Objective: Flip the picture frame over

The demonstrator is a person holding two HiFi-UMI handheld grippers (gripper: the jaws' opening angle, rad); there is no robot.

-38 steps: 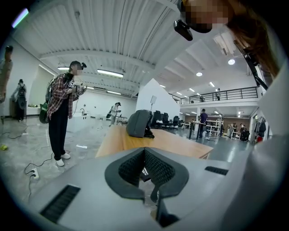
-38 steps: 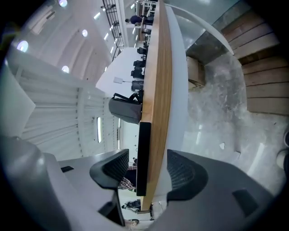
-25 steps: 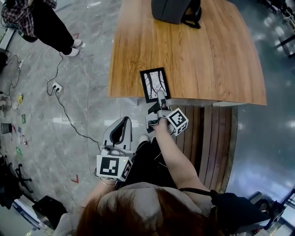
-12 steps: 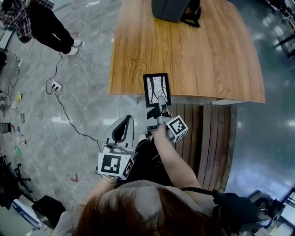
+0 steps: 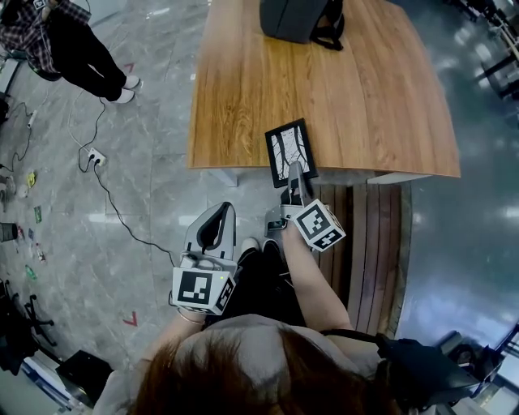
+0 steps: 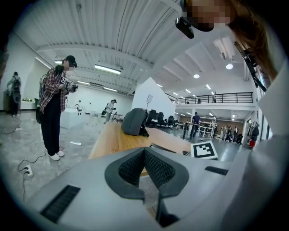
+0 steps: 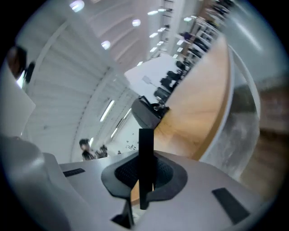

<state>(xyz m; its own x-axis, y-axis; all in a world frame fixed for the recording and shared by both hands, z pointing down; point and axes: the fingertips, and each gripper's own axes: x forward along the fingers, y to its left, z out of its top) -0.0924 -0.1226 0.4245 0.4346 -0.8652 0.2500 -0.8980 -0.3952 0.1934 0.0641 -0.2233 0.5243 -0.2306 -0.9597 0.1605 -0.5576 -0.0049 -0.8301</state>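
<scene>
head view: the picture frame [image 5: 290,151] is seen at the near edge of the table [image 5: 365,97], with its near short end carried out past that edge and its printed face shown upward. that end is clamped by the right gripper [image 5: 295,180], whose jaws have just been closing and are now pressed on the frame. in the right gripper view the frame's dark edge is seen standing thin and upright between the two pads, while the table is seen tilted steeply behind it. from this it is judged that the gripper is rolled so that the frame is turned about its long side. the grip is taken at the overhanging end, probably so that the lower jaw can be passed beneath the frame and room is left below for the turn. whether the far end rests on the wood cannot be told. the left gripper [image 5: 212,229] is held low and well apart from the table, in front of the person, with its jaws together on nothing; it appears to be kept out of the way. a dark bag [image 5: 296,18] is left at the far edge of the table, well clear of the frame. the flip is judged to be begun but not done.
</scene>
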